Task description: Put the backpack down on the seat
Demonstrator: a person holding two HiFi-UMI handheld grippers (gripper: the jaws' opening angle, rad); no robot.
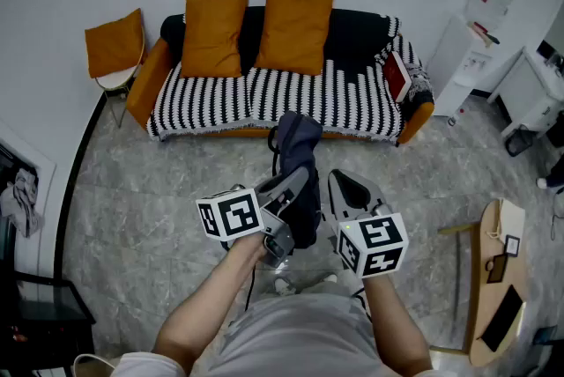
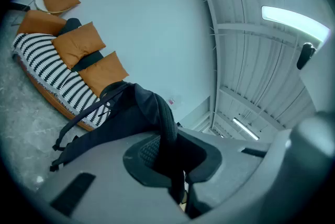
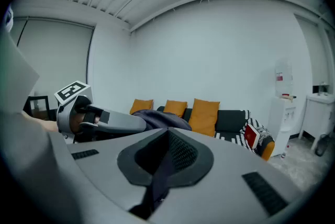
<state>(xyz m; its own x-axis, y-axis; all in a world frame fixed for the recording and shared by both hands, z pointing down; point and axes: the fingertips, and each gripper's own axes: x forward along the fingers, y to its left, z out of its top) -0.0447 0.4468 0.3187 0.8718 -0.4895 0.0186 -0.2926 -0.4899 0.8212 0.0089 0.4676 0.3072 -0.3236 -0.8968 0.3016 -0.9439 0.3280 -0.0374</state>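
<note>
A person's arms reach into the head view, one tong-style gripper in each hand. The left gripper [image 1: 296,182] is clenched on a strap of a dark navy fabric backpack [image 1: 297,144]. In the left gripper view, the strap runs down between the closed jaws of that gripper [image 2: 172,161] while the bag's body [image 2: 112,126] hangs beyond them. The backpack's lower half is hidden behind the left gripper and its marker cube in the head view. In the right gripper view only a hump of it [image 3: 159,119] shows, behind the left gripper.

The right gripper [image 1: 340,182] sits just beside the bag – its jaws are pressed together with nothing between them [image 3: 165,159].

The backpack is held in the air over the grey marbled floor [image 1: 132,208], in front of the sofa with a black-and-white striped cover [image 1: 220,102] and not touching its seat. Orange cushions [image 1: 295,27] lean against the sofa's back. A small red object [image 1: 397,76] at the sofa's right end is hard to identify.

A white water dispenser [image 1: 471,54] stands by the plain white wall. A curved wooden table [image 1: 493,278] is cut off at the lower right – the small items on it cannot be made out.
</note>
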